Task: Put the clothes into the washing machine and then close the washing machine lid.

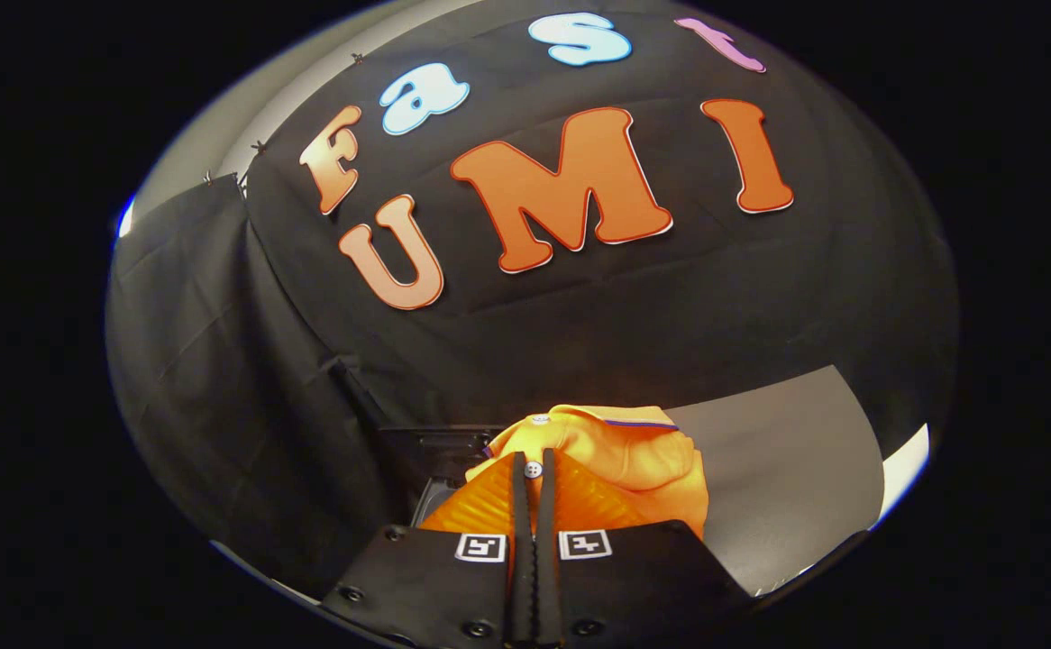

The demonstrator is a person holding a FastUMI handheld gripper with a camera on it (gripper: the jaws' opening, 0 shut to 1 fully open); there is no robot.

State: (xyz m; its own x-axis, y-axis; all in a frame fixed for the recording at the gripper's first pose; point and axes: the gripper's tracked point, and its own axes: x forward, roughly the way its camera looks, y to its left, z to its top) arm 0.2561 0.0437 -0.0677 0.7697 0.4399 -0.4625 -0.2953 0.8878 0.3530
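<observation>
Right, the gripper point(533, 469) sits low in the centre of the frame, its two fingers drawn almost together and pinching the bright orange cloth garment point(620, 460), a small white button point(533, 469) showing right at the tips. The garment bunches up just beyond the fingers, spilling to the lower right over a grey tabletop point(787, 469). A dark box-like shape point(440, 451) lies just left of it.

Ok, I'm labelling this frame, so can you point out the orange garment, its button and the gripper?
orange garment point(634, 460): gripper view, bunched cloth just beyond the fingers.
button point(533, 469): gripper view, its face, at the fingertips.
gripper point(533, 461): gripper view, midway between the fingertips, shut on the garment.
</observation>
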